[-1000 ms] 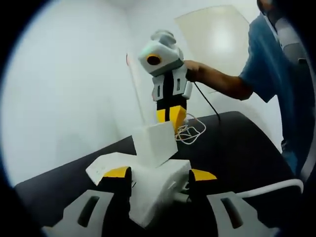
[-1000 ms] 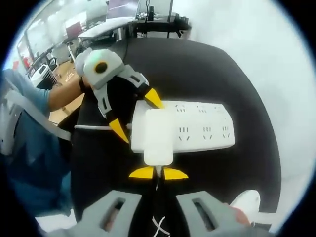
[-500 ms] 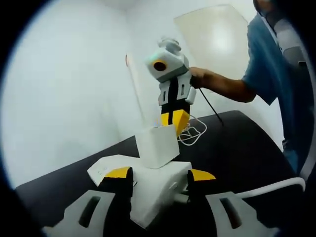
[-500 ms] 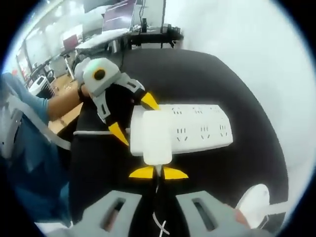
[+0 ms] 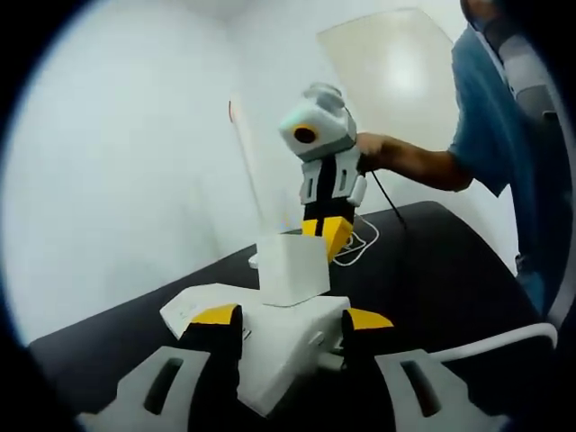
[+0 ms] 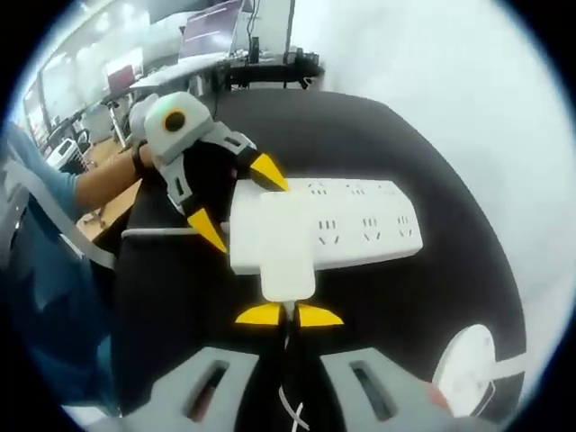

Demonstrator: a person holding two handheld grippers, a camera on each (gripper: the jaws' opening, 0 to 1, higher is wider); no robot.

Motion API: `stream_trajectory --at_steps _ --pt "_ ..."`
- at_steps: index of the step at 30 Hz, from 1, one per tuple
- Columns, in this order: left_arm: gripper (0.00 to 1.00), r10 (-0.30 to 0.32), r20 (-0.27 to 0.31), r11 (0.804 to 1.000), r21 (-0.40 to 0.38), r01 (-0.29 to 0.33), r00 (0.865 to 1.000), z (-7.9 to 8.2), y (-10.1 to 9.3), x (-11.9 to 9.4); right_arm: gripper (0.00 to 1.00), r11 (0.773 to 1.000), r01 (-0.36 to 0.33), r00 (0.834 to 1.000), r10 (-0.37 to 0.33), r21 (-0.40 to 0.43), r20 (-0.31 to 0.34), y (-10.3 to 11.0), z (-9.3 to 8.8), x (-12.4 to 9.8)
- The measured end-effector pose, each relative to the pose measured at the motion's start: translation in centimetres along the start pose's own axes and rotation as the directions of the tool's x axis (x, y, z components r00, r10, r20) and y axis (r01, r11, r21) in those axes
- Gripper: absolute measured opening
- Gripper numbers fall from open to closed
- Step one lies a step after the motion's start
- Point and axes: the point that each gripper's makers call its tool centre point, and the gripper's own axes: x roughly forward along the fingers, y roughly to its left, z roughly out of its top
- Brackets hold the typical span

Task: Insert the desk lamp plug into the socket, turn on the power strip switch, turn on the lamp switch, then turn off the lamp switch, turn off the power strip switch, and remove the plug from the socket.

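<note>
Left gripper view: left gripper (image 5: 288, 317), yellow-tipped jaws clamped against both sides of white power strip (image 5: 270, 346) at its near end. White plug (image 5: 293, 269) stands on the strip, apparently seated; whether fully home cannot be told. Right gripper (image 5: 328, 232) above it, jaws closed on the plug's cord. Black table (image 5: 432, 270); bare tabletop beyond the strip to the far edge, coiled white cable (image 5: 358, 243) lying there. White wall (image 5: 117, 162) close behind.

Right gripper view: lamp base (image 6: 468, 371) near table edge; office desks (image 6: 225, 63) beyond.
</note>
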Motion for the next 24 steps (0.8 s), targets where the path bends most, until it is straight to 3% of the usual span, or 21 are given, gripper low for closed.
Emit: stream_trajectory --at_steps 7,9,12,16,24 --pt "0.42 0.002 -0.001 1.000 0.000 -0.002 1.000 -0.3 0.3 -0.4 0.05 1.000 -0.020 1.000 0.020 0.008 -0.011 0.1 1.7 -0.9" --pt "0.42 0.001 -0.002 1.000 -0.001 -0.001 1.000 -0.2 0.1 -0.4 0.05 0.999 -0.013 0.998 0.010 -0.033 -0.065 0.0 1.5 -0.7" --pt "0.43 0.002 -0.005 1.000 -0.001 -0.002 1.000 -0.2 0.0 -0.4 0.05 0.999 -0.012 0.998 0.008 -0.051 -0.070 0.0 2.3 -1.1" --pt "0.43 0.010 -0.003 1.000 -0.001 -0.010 1.000 0.0 -0.2 -0.3 0.05 0.998 -0.021 0.998 0.018 -0.052 -0.061 0.0 2.7 -1.3" --pt "0.42 0.005 -0.002 1.000 0.008 -0.005 1.000 0.8 -1.8 0.5 0.05 0.999 -0.040 0.999 0.040 0.015 0.034 0.0 1.2 -0.9"
